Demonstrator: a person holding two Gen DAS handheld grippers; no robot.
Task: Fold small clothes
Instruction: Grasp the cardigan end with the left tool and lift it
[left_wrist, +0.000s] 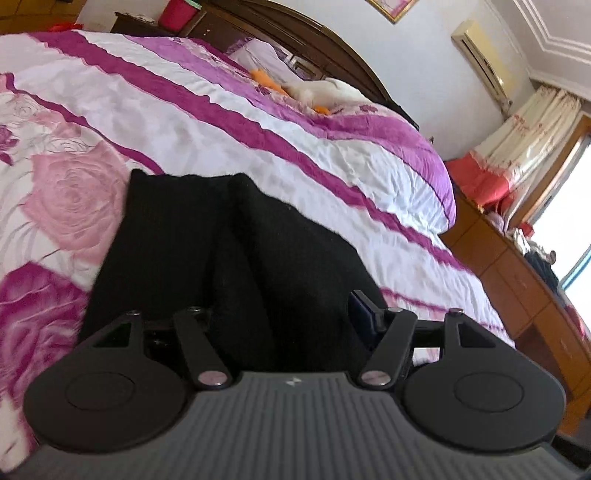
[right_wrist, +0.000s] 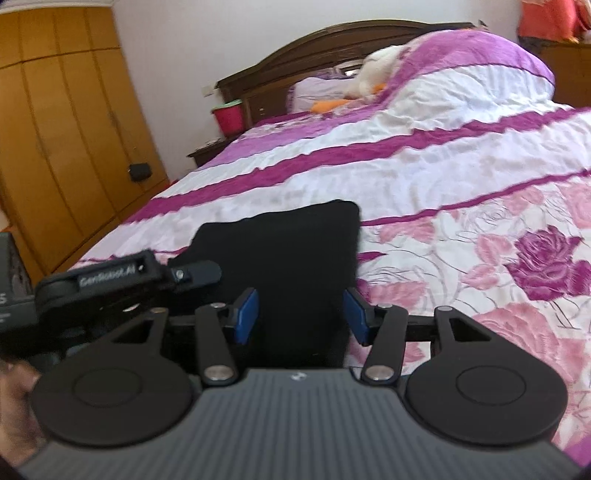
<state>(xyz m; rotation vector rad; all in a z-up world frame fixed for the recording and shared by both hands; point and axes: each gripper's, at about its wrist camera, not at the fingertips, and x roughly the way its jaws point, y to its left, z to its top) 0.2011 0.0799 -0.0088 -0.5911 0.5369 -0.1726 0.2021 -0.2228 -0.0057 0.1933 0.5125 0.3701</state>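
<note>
Both wrist cams low, close; share black garment (left_wrist: 236, 258), bed (right_wrist: 461, 155).

One black garment (left_wrist: 236, 258) lies just ahead of the two grippers: the left gripper (left_wrist: 284, 317) and the right gripper (right_wrist: 299, 314). One bed cover (left_wrist: 207, 122) spreads under and beyond them. Far ahead of the tools are one white soft toy (right_wrist: 373, 70), one pillow (right_wrist: 317, 92) and one red bucket (right_wrist: 229, 116). Off to the left of the right gripper stands one wooden wardrobe (right_wrist: 62, 122).
</note>
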